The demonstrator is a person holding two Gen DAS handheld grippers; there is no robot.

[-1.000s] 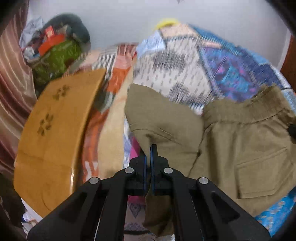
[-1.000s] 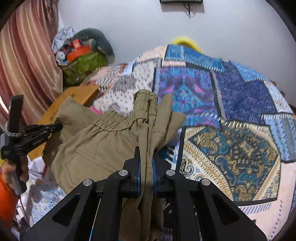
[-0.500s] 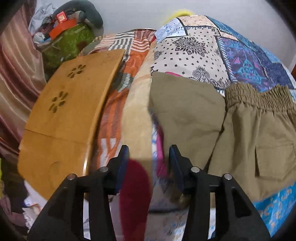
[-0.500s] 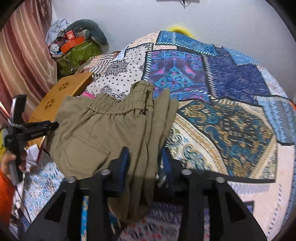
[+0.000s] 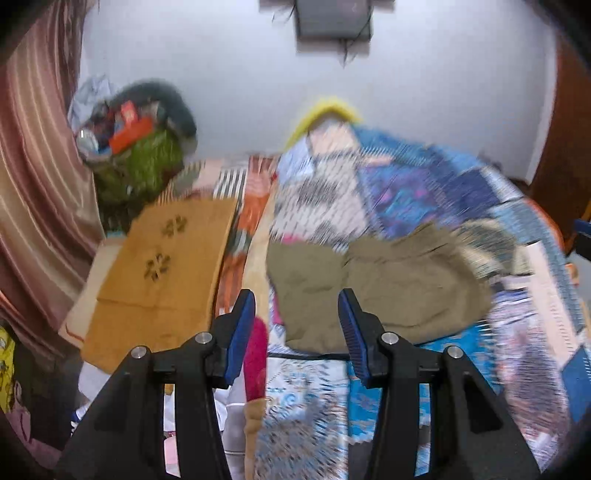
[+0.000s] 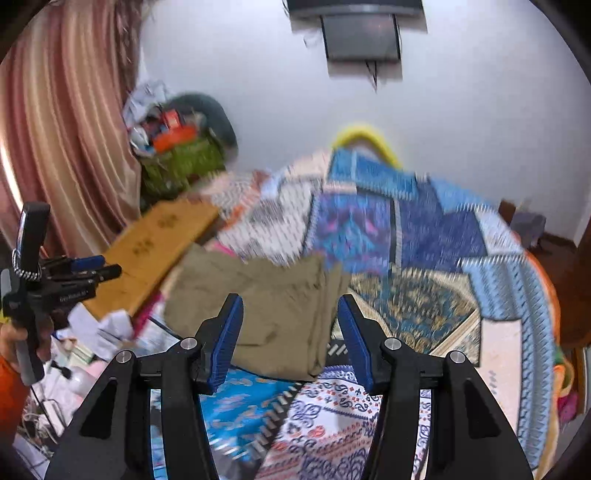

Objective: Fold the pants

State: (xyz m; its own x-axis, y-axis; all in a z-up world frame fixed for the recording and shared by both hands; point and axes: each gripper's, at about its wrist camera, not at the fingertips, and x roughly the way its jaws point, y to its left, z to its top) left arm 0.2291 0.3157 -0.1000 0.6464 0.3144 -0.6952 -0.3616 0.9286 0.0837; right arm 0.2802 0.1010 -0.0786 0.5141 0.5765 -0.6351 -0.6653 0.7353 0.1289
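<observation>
The olive-khaki pants (image 5: 373,291) lie folded in a compact pile on the patchwork bedspread (image 5: 424,192), also seen in the right wrist view (image 6: 266,310). My left gripper (image 5: 297,328) is open and empty, pulled back from the pants' near left edge. My right gripper (image 6: 290,332) is open and empty, held back above the pants' near edge. The left gripper also shows in the right wrist view (image 6: 88,273), at the far left, held in a hand. Both views are motion-blurred.
A wooden lap table (image 5: 162,273) lies left of the bed. A green bag heaped with clutter (image 5: 140,162) stands at the back left by the striped curtain (image 5: 40,177). A screen (image 6: 362,33) hangs on the white wall. Loose papers (image 6: 103,332) lie left of the bed.
Both grippers were shut on the pants one second ago, opened and let go, and have since drawn back and tilted up. The pants now lie on the bed.
</observation>
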